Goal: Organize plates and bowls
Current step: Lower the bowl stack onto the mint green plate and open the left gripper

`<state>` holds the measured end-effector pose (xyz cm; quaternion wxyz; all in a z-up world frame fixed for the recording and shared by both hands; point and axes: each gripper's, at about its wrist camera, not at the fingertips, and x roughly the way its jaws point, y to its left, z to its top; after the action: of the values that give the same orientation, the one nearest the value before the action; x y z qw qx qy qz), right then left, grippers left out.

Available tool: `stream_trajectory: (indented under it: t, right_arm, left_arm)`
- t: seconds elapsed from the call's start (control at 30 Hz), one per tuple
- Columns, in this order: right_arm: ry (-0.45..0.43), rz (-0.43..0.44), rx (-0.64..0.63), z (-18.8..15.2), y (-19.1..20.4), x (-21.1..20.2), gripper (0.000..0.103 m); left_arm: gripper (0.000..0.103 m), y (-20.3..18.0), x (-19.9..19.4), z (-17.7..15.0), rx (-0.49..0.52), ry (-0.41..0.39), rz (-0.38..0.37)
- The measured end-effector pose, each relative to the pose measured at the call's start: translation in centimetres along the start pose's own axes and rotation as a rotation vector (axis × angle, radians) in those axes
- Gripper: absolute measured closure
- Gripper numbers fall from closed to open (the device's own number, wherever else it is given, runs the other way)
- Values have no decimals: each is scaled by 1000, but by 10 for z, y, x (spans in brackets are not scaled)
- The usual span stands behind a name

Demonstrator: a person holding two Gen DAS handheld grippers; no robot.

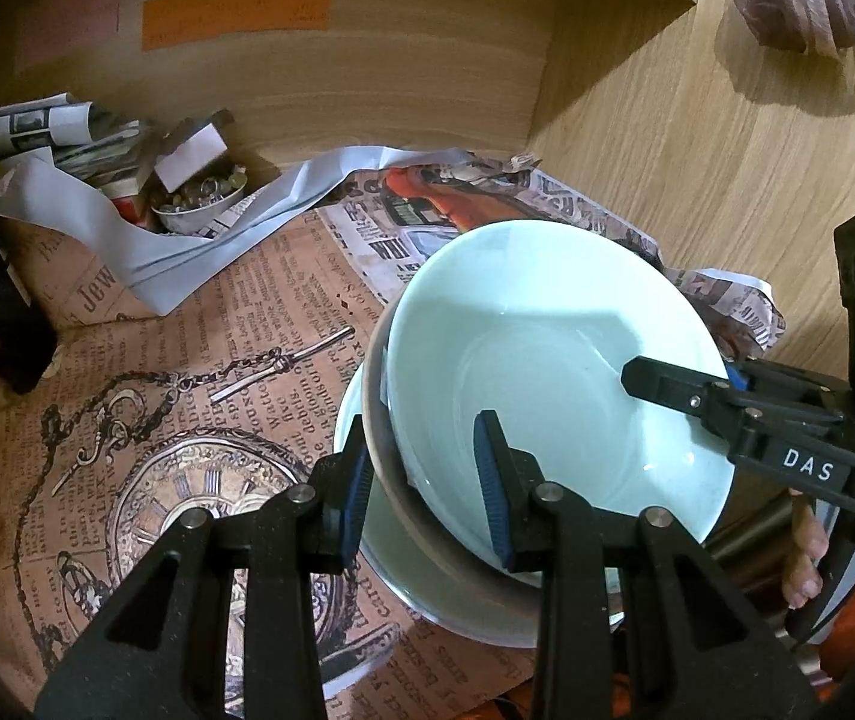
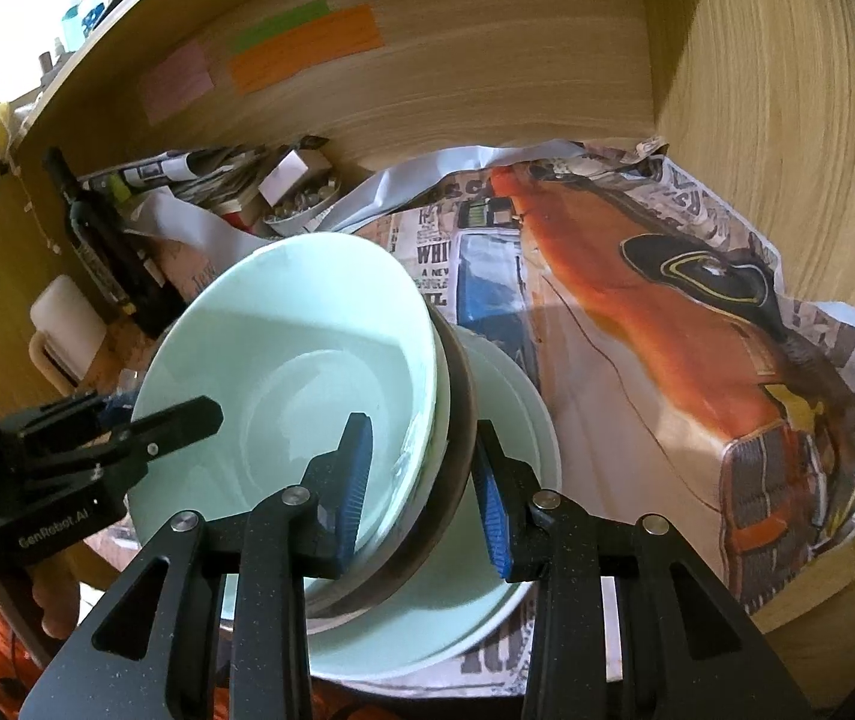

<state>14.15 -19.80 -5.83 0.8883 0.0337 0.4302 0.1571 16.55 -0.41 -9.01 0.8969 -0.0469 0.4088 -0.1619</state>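
Note:
A pale green bowl (image 1: pixel 547 372) sits nested in a brown bowl (image 1: pixel 376 420), and both rest on a pale green plate (image 1: pixel 403 564) laid on newspaper. My left gripper (image 1: pixel 427 498) straddles the stack's left rims, one finger inside the green bowl, one outside the brown one. My right gripper (image 2: pixel 421 498) straddles the right rims of the green bowl (image 2: pixel 283 372) and brown bowl (image 2: pixel 457 402) above the plate (image 2: pixel 517 420). Each gripper shows in the other's view: the right gripper (image 1: pixel 667 384) and the left gripper (image 2: pixel 187 420). Both hold the stack tilted.
Newspaper (image 1: pixel 187 360) lines a wooden shelf compartment with walls at back (image 1: pixel 367 78) and right (image 2: pixel 787 120). A small bowl of trinkets (image 1: pixel 199 204), crumpled papers and boxes lie at the back left. A dark bottle (image 2: pixel 103 240) stands at the left.

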Motion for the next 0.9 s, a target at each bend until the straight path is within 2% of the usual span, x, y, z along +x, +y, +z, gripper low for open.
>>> stream_trajectory:
  t: [0.17, 0.37, 0.43, 0.57, 0.67, 0.73, 0.9]
  right_arm:
    - [-32, -24, -41, 2, 7, 0, 69]
    - [-56, -77, -130, 1, 17, 1, 62]
    - [-53, -72, -132, 0, 17, 2, 54]
    - [-80, -95, -152, 0, 18, -3, 47]
    - [-123, -100, -163, 2, 21, -13, 39]
    - [-159, -103, -172, 4, 24, -22, 34]
    - [-246, -86, -191, 7, 32, -48, 33]
  left_arm:
    - [70, 8, 7, 2, -43, 16, -28]
    - [70, 10, 7, 3, -37, 1, -26]
    - [70, 8, -1, 5, -24, -46, 14]
    - [67, 8, -17, 8, -10, -106, 39]
    - [60, 7, -30, 10, -8, -160, 75]
    - [60, 6, -40, 11, -5, -202, 100]
    - [49, -3, -80, 11, 8, -362, 168]
